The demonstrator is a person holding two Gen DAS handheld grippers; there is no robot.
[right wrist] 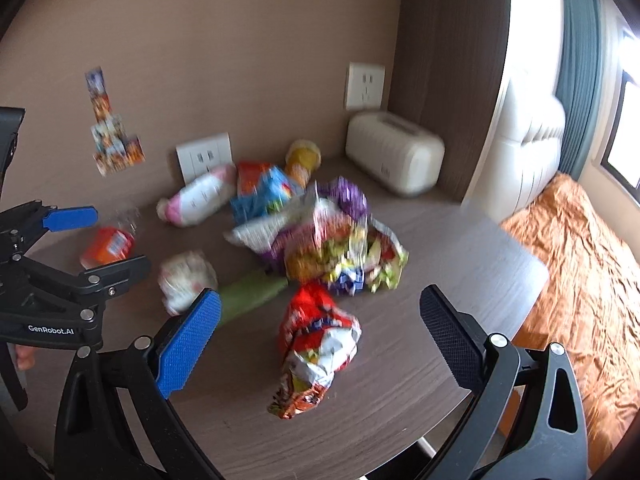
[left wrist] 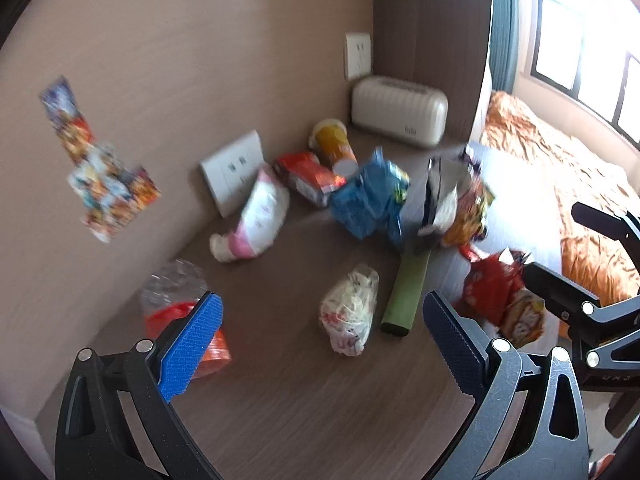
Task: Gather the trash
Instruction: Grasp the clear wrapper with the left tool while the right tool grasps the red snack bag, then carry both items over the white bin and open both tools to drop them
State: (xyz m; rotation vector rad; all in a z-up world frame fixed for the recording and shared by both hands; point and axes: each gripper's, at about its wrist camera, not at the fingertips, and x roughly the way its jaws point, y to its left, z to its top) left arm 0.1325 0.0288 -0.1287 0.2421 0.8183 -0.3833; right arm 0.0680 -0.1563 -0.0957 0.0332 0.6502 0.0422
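Note:
Snack wrappers lie scattered on the brown wooden table (left wrist: 280,408). My left gripper (left wrist: 324,340) is open and empty above the table, just short of a crumpled white wrapper (left wrist: 350,312) and a green stick pack (left wrist: 408,292). An orange-labelled clear bottle (left wrist: 180,316) lies behind its left finger. My right gripper (right wrist: 320,344) is open and empty, its jaws on either side of a red and white snack bag (right wrist: 316,340) below it. A pile of colourful wrappers (right wrist: 340,248), a blue bag (right wrist: 264,196) and a pink and white pack (right wrist: 200,196) lie farther back.
A cream ribbed box (left wrist: 400,110) and a yellow cup (left wrist: 334,142) sit by the back wall, which has wall sockets (left wrist: 234,170). A bed with an orange cover (right wrist: 588,272) stands beyond the table's right edge. My left gripper also shows in the right wrist view (right wrist: 100,240).

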